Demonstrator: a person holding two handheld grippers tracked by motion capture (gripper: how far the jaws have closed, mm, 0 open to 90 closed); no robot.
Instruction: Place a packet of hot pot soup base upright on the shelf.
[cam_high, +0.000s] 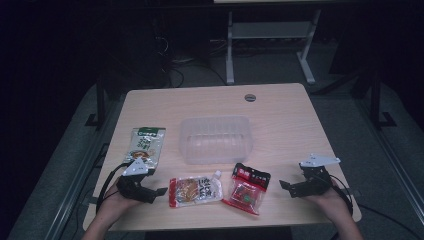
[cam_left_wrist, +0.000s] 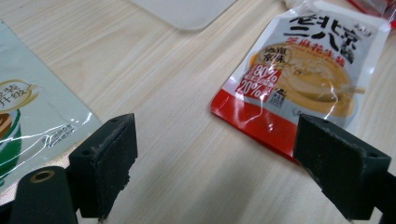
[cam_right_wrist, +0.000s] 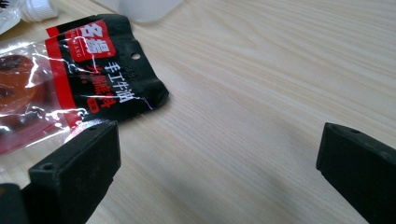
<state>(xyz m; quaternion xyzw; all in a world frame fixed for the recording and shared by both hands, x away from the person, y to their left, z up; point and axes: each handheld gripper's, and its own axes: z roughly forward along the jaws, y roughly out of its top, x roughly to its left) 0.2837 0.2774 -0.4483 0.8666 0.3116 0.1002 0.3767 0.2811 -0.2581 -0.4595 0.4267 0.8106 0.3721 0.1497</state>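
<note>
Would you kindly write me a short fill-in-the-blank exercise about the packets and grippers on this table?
1. The clear plastic container holds ____ packets.
2. The jaws of the left gripper and the right gripper stand ____.
3. The number of packets on the table is ____.
4. The red and black packet lies nearest the ____ gripper.

Missing words: no; open; three; right

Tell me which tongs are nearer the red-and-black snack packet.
Right. The right tongs sit just right of the red-and-black snack packet; the left tongs lie beyond the orange spouted pouch.
</note>
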